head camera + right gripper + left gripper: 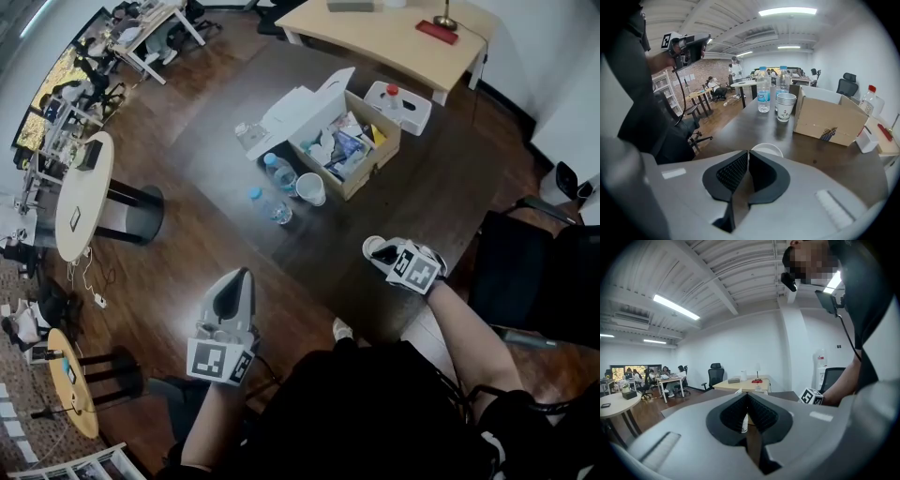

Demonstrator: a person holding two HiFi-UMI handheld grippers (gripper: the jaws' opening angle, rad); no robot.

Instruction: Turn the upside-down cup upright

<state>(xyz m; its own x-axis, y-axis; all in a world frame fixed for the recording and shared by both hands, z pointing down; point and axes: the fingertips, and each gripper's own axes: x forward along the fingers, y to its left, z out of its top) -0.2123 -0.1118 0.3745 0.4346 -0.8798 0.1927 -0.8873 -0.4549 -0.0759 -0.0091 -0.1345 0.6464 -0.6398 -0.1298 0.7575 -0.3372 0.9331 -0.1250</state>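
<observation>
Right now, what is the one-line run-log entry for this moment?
left gripper: shut, empty | right gripper: shut on paper cup edge | paper cup orientation: unclear

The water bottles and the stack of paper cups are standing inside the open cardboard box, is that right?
Not inside. The right gripper view shows the water bottles and the stack of paper cups standing on the dark table beside the open cardboard box, outside it.

The left hand-held gripper (241,274) points level, jaws together; the right hand-held gripper (376,249) tilts down, clamped.
</observation>
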